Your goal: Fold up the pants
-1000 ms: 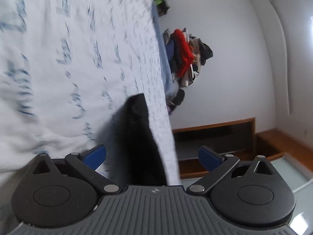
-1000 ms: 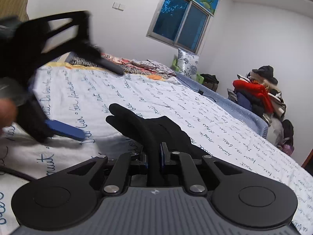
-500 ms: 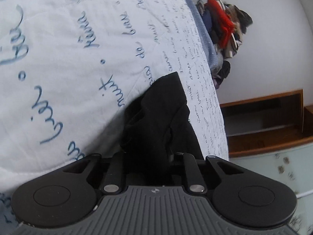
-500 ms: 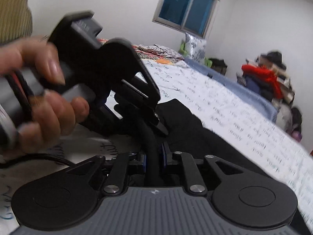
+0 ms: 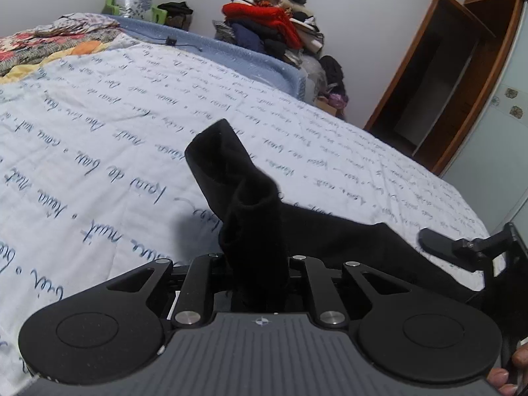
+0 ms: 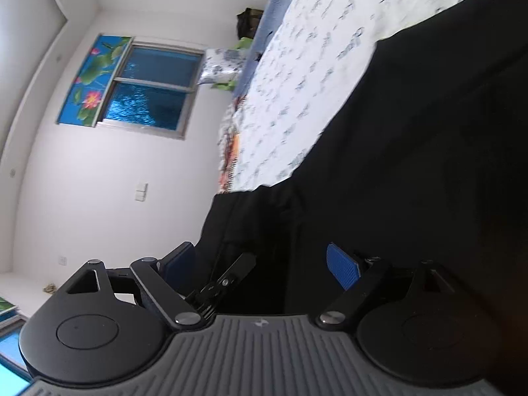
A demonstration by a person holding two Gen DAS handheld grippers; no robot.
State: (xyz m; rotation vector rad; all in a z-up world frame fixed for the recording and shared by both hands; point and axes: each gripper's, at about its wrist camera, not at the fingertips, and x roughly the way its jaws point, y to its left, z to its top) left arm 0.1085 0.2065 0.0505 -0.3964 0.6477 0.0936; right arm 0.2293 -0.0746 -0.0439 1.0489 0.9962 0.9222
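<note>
The black pants (image 5: 250,204) lie on a white bedspread with blue script (image 5: 99,138). My left gripper (image 5: 254,264) is shut on a bunched end of the pants, which sticks up in front of it. The rest of the cloth trails right toward my right gripper (image 5: 462,250), seen at the right edge. In the right wrist view, rolled sideways, my right gripper (image 6: 264,264) is open, its blue pads (image 6: 343,269) apart, with the pants (image 6: 412,148) spread in front of it and cloth lying between the fingers. The left gripper's tip (image 6: 227,277) shows between them.
A pile of clothes (image 5: 280,29) stands at the far end of the bed. A wooden wardrobe (image 5: 439,92) stands open at the right. Patterned bedding (image 5: 43,43) lies at the back left. A window (image 6: 148,89) is in the white wall.
My left gripper closed on the pants' end and lifted it, swinging level with the bed. My right gripper let go of the pants, opened and rolled sideways.
</note>
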